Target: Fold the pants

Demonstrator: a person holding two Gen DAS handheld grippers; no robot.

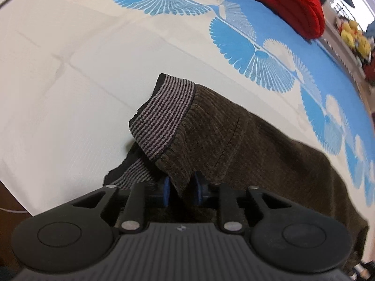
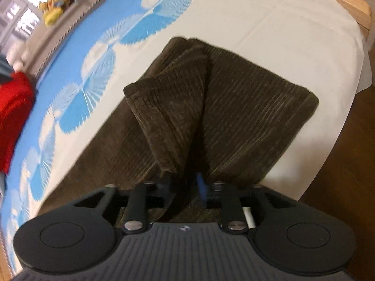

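Note:
Dark olive-brown corduroy pants (image 1: 246,140) lie on a cream and blue cloth. In the left wrist view their striped grey-black waistband (image 1: 161,117) is lifted and turned over. My left gripper (image 1: 182,190) is shut on the pants fabric just below the waistband. In the right wrist view the pants (image 2: 246,121) show two leg ends, one leg hem (image 2: 164,107) raised and folded toward me. My right gripper (image 2: 185,187) is shut on the pants fabric near that leg, its blue pads pinching a fold.
The cream sheet (image 1: 58,82) has a blue fan pattern (image 1: 257,53) along one side. A red knitted item (image 1: 286,2) lies at the far edge, also in the right wrist view (image 2: 14,117). Yellow plush toys (image 2: 55,4) sit beyond. A wooden edge (image 2: 339,2) and brown floor (image 2: 339,164) lie to the right.

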